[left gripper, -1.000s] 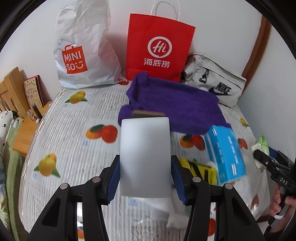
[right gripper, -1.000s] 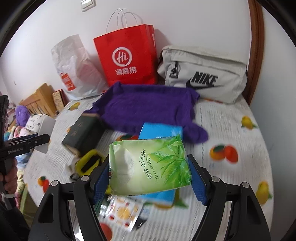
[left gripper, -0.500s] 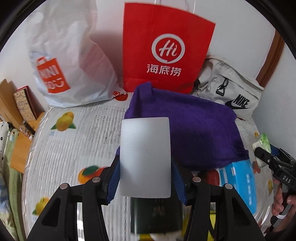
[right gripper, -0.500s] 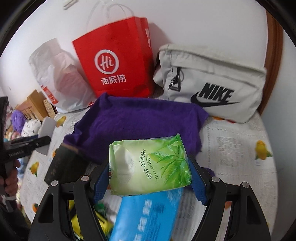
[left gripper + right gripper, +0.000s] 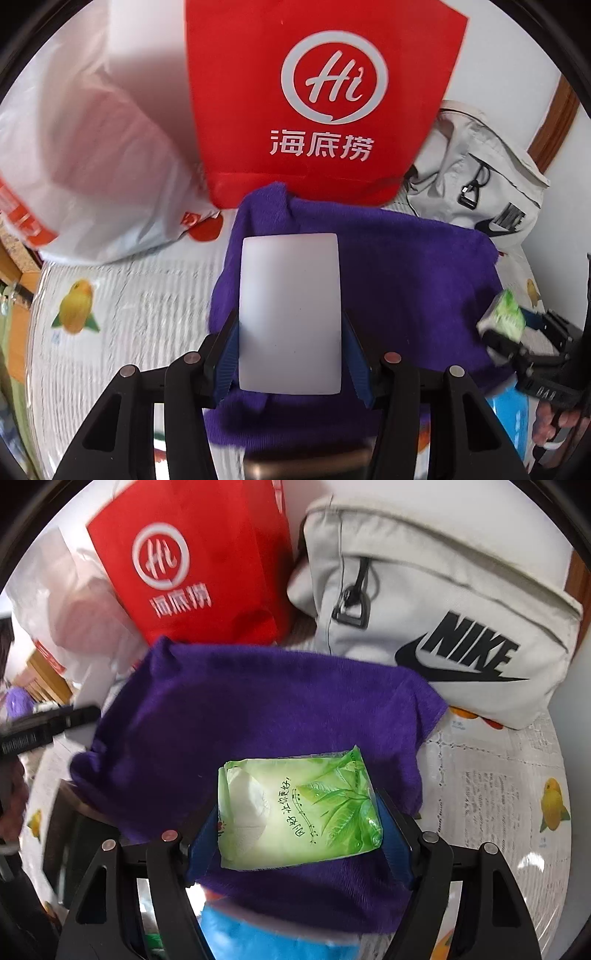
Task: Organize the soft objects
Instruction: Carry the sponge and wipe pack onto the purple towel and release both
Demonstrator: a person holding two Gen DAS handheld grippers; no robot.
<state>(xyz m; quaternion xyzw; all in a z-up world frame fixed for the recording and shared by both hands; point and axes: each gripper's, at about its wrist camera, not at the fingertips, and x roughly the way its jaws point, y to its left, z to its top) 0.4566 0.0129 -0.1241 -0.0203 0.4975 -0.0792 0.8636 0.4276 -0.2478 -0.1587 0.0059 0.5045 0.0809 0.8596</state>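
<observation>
Bed corner against a pale wall

A plain white wall (image 5: 517, 48) rises behind the bed, whose white cover (image 5: 122, 325) is striped and printed with oranges and lemons. A brown wooden door frame (image 5: 557, 118) runs up the right side. Light wooden furniture (image 5: 48, 675) stands at the far left, beyond the bed's edge. The light is soft and even.

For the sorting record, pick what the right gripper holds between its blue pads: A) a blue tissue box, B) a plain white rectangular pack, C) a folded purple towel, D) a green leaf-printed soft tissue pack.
D: in the right wrist view the right gripper has its blue pads pressed on both ends of the green leaf-printed soft tissue pack, above the purple towel.
</observation>
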